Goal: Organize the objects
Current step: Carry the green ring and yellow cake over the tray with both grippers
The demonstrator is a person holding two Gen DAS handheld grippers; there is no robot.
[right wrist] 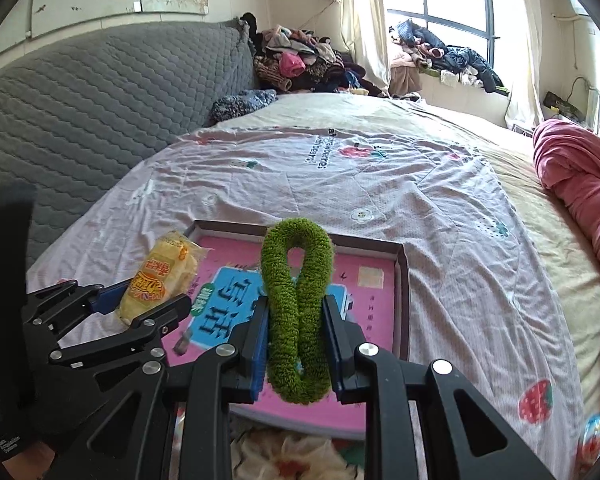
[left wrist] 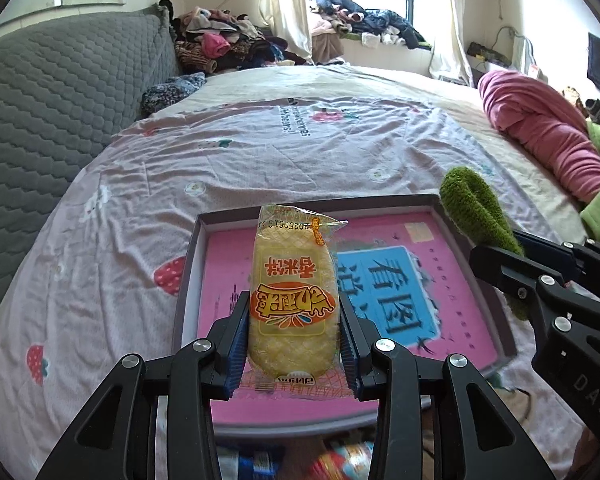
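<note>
My left gripper [left wrist: 294, 340] is shut on a yellow snack packet [left wrist: 292, 280] with orange print, held upright over the near part of a shallow box [left wrist: 192, 256] with a pink and blue printed bottom. My right gripper [right wrist: 296, 344] is shut on a fuzzy green loop [right wrist: 296, 300], a hair tie, squeezed into a long oval above the same box [right wrist: 402, 276]. In the right wrist view the left gripper [right wrist: 148, 304] and its snack packet [right wrist: 160, 280] show at the left. The green loop [left wrist: 476, 208] and right gripper's fingers [left wrist: 512, 276] show at the right of the left wrist view.
The box lies on a bed with a strawberry-print sheet [left wrist: 260, 152]. A grey quilted headboard [left wrist: 52, 112] stands at the left. A rolled pink blanket [left wrist: 548, 132] lies at the right. Heaps of clothes [left wrist: 224, 40] fill the far corner and windowsill [left wrist: 364, 20]. Colourful items [left wrist: 340, 460] lie below the box's near edge.
</note>
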